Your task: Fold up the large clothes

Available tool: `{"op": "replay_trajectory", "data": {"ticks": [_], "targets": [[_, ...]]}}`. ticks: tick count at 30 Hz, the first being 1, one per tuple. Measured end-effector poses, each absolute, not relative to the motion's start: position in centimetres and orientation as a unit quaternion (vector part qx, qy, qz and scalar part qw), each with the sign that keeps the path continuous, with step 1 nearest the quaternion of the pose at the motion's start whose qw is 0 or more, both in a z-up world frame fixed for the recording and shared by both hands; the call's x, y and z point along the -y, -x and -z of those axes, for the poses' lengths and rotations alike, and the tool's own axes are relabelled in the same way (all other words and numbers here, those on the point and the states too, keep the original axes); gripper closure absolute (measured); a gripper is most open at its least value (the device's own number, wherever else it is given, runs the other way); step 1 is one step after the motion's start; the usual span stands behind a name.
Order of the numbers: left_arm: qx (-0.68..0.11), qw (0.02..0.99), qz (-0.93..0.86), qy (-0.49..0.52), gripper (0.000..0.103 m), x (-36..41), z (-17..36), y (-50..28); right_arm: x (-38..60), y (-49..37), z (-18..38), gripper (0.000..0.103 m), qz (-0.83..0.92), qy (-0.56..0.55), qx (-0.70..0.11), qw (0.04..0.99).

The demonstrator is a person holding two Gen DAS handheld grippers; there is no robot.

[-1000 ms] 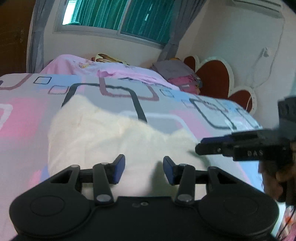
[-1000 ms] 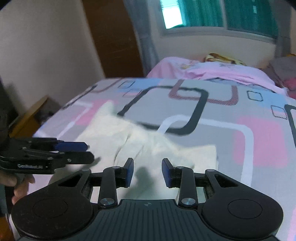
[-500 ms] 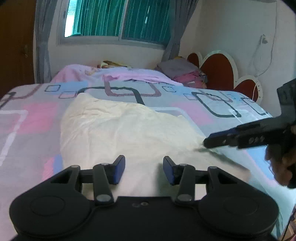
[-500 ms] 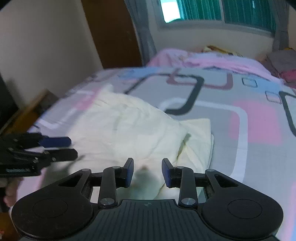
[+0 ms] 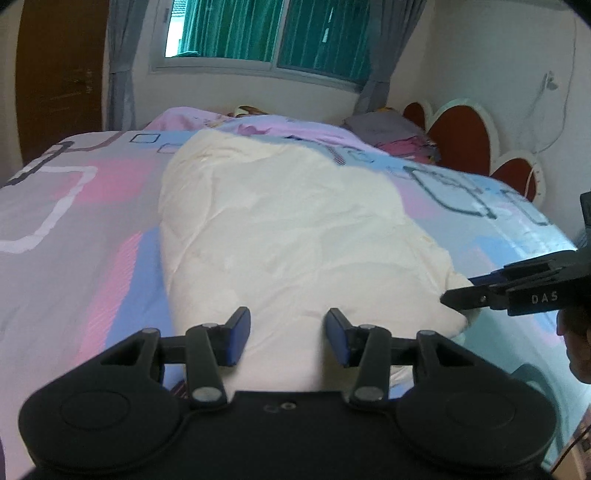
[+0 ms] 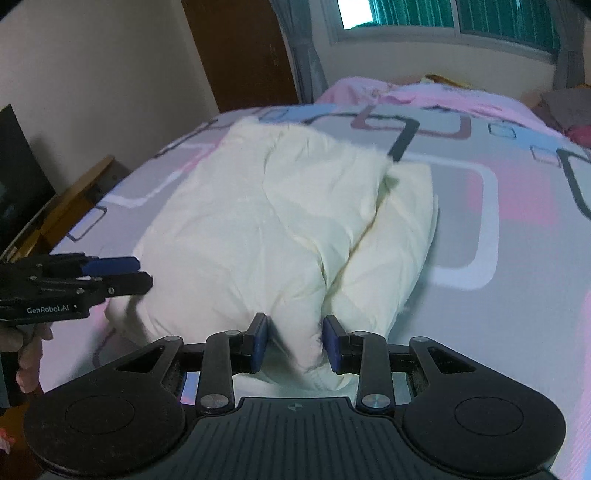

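Bedroom, window with green blinds [image 5: 266,33], heart-shaped headboard [image 5: 461,140]; bed [image 6: 498,229] under patterned pink, grey and blue sheet
Cream garment [image 5: 288,229]: bulky, lying lengthwise on bed, part-folded, one layer overlapping another with a deep crease toward right side
Left tongs [image 5: 288,336]: parted, nothing between pads, hovering over near edge of garment
Right tongs [image 6: 293,341]: narrowly parted, a bunched near-edge ridge of cloth between pads; contact not certain, reads as released
Risk, judged: pinch taking top layer only, so lower layer drags and fold skews; puffy cloth slipping from a shallow grip
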State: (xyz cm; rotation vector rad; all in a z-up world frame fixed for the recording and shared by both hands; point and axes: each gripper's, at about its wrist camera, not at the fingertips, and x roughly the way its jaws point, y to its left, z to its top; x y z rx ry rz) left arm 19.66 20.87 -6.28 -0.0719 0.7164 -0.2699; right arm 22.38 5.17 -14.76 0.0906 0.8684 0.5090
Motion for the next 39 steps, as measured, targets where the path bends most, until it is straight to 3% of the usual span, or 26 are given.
{"op": "replay_trajectory", "data": {"ticks": [6, 24, 26, 27, 28, 29, 39], "targets": [[-0.352, 0.930, 0.097, 0.034, 0.059, -20.9, 6.2, -18.8, -4.7, -22.5, 15.0, 0.070, -0.239, -0.047, -0.415, 0.876], [-0.301, 0.952, 0.054, 0.035, 0.057, -16.6, 0.1, -6.4, -0.5, -9.1, 7.3, 0.069, -0.233, -0.067, -0.339, 0.909], [-0.294, 0.954, 0.046, 0.046, 0.042, -16.3, -0.5, -4.8, -0.2, -7.6, 6.9, 0.069, -0.227, -0.068, -0.337, 0.911], [-0.286, 0.956, 0.038, 0.049, 0.019, -16.1, -0.8, -3.9, -0.1, -6.9, 6.8, 0.069, -0.220, -0.066, -0.337, 0.913], [-0.272, 0.961, 0.022, 0.047, 0.000, -15.8, -1.2, -2.8, 0.1, -6.2, 6.7, 0.053, -0.210, -0.066, -0.339, 0.915], [-0.256, 0.966, 0.008, 0.042, 0.001, -15.4, -1.5, -1.8, 0.3, -5.4, 6.7, 0.002, -0.193, -0.066, -0.338, 0.919], [-0.260, 0.965, 0.003, 0.028, 0.000, -13.2, -2.8, 3.4, 0.4, 0.7, 6.6, 0.001, -0.159, -0.055, -0.320, 0.932]]}}
